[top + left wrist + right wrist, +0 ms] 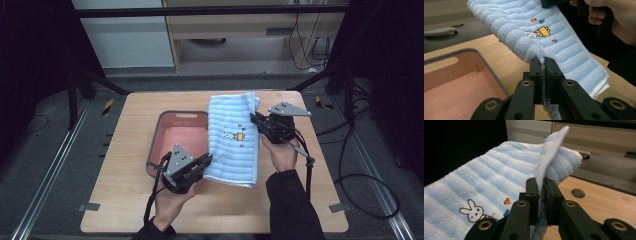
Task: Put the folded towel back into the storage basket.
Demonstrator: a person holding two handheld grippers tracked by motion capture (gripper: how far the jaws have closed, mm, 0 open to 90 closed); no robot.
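A: Describe the towel point(233, 137).

B: A folded terry towel with alternating pale blue and white ribbed stripes, soft and looped in texture. Near its middle sits a small embroidered motif: a white rabbit beside a yellow-orange figure, with tiny orange, blue and pink shapes around them. In the right gripper view the rabbit point(473, 211) faces the camera, outlined in dark thread.

A: Where is it, relative to the basin?

B: It hangs along the right side of the pink basin point(170, 135), its left edge overlapping the basin's right rim, the rest over the wooden table point(120, 200). One end reaches toward the table's far edge, well beyond the basin; the other end is level with the basin's near corner.

A: And the grippers?

B: The left gripper point(543, 65), just beside the basin's near right corner, has its jaws clenched on the towel's near left corner; a pinch of cloth is squeezed between the pads. The right gripper point(540, 185), on the side of the towel away from the basin, is clamped on the towel's far right edge, a flap of cloth standing upright above the pads.

A: Any readable writing or brand?

B: No lettering can be made out on the towel, basin or grippers; the embroidery is pictorial.
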